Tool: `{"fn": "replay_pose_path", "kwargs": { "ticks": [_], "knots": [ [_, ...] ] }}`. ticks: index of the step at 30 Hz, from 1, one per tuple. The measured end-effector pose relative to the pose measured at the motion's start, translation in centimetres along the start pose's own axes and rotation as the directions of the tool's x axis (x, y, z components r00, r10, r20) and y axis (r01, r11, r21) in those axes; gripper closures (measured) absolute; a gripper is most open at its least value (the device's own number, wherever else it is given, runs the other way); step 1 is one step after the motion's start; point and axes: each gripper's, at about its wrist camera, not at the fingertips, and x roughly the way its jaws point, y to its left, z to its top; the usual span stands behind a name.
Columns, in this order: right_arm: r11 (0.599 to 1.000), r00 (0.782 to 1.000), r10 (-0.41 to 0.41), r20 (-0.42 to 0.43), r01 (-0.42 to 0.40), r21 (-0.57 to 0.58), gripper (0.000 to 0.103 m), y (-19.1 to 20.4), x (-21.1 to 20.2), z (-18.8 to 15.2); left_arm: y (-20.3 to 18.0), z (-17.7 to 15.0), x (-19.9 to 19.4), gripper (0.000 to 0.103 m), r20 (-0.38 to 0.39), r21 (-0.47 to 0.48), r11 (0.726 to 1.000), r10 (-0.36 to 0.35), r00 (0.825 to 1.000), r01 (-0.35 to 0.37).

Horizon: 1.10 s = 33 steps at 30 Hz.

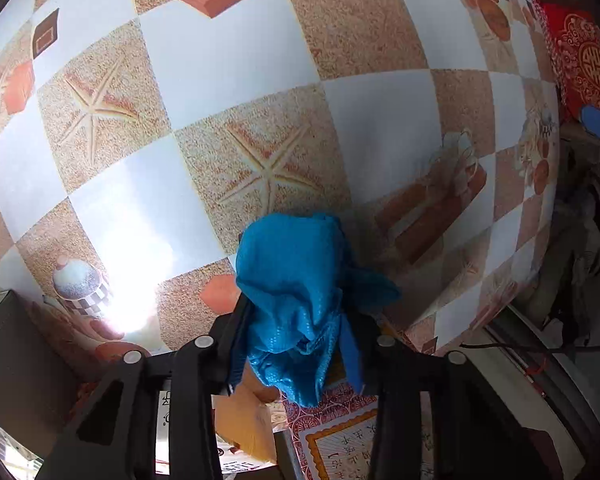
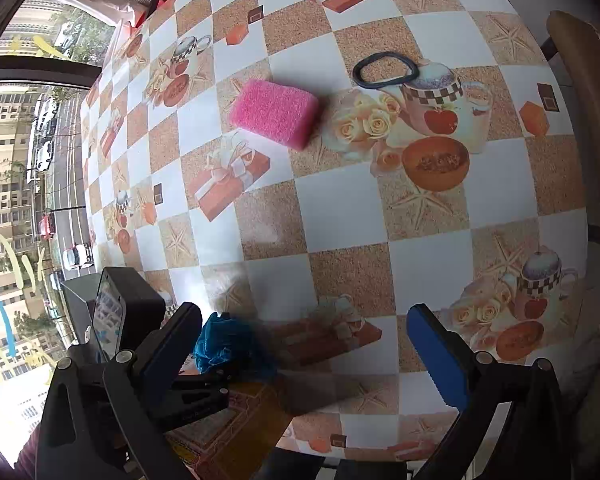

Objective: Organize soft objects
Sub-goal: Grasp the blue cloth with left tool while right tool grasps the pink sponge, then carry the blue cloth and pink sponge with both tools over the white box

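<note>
Bunched between the left gripper's (image 1: 296, 344) closed jaws, the crumpled blue mesh cloth (image 1: 300, 300) hangs over the checked tablecloth (image 1: 228, 60). Loose folds could slip free. Right gripper (image 2: 312, 344) gapes empty, short of the pink rectangular sponge (image 2: 275, 112).

My left gripper (image 1: 296, 320) points steeply down, its fingers (image 1: 350, 344) pinched in on a crumpled blue cloth (image 1: 296, 280). My right gripper (image 2: 316, 344) tilts down too, fingers (image 2: 436, 352) spread wide with nothing between them.
</note>
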Motion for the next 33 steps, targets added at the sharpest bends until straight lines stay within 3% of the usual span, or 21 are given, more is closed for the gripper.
{"fn": "replay_pose_path", "kwargs": {
  "ticks": [2,5,8,11,14,17,19,21,23,25,31,33],
  "knots": [
    [1.0,1.0,-0.009,0.022,0.009,0.01,0.0,0.4,0.4,1.3,0.5,-0.6,-1.5,0.066,0.106,-0.019,0.999,0.039,0.994,-0.037],
    [0.999,0.996,-0.049,0.071,0.048,0.008,0.0,1.3,1.0,3.5,1.8,-1.5,-3.4,0.066,0.223,-0.087,0.996,0.006,0.975,0.014],
    [0.986,0.985,-0.125,0.115,0.137,-0.099,0.0,3.5,2.1,5.7,3.1,-2.0,-4.5,0.066,0.289,-0.139,0.99,0.013,0.957,0.028],
    [0.928,0.966,-0.198,0.165,0.239,-0.286,0.0,6.1,3.7,7.3,3.8,-2.7,-5.1,0.066,0.315,-0.169,0.985,0.018,0.949,0.037],
    [0.83,0.947,-0.26,0.189,0.319,-0.458,0.0,7.8,5.7,8.5,4.5,-3.2,-6.0,0.066,0.344,-0.19,0.981,0.029,0.938,0.039],
    [0.767,0.945,-0.273,0.178,0.326,-0.553,0.0,8.1,7.4,9.6,5.1,-3.8,-6.8,0.066,0.368,-0.21,0.977,0.035,0.929,0.046],
    [0.757,0.95,-0.272,0.156,0.311,-0.574,0.0,7.7,8.2,10.3,5.9,-4.1,-7.2,0.066,0.376,-0.221,0.974,0.038,0.926,0.05],
    [0.769,0.957,-0.262,0.125,0.286,-0.572,0.011,7.2,8.7,10.9,5.4,-3.5,-7.6,0.066,0.377,-0.23,0.972,0.047,0.925,0.044],
    [0.745,0.945,-0.291,0.15,0.322,-0.584,0.02,7.1,8.9,10.9,5.2,-3.6,-7.4,0.066,0.378,-0.238,0.97,0.046,0.925,0.049],
    [0.711,0.928,-0.324,0.185,0.368,-0.599,0.05,7.1,8.8,10.6,4.2,-3.6,-6.7,0.066,0.38,-0.246,0.968,0.049,0.924,0.05],
    [0.81,0.965,-0.226,0.134,0.262,-0.524,0.05,5.0,6.9,10.1,3.5,-3.7,-7.7,0.066,0.405,-0.254,0.966,0.058,0.912,0.051],
    [0.821,0.972,-0.196,0.132,0.236,-0.52,0.05,4.9,6.0,9.3,3.3,-3.9,-8.0,0.066,0.416,-0.252,0.966,0.063,0.907,0.049]
  ]
}}
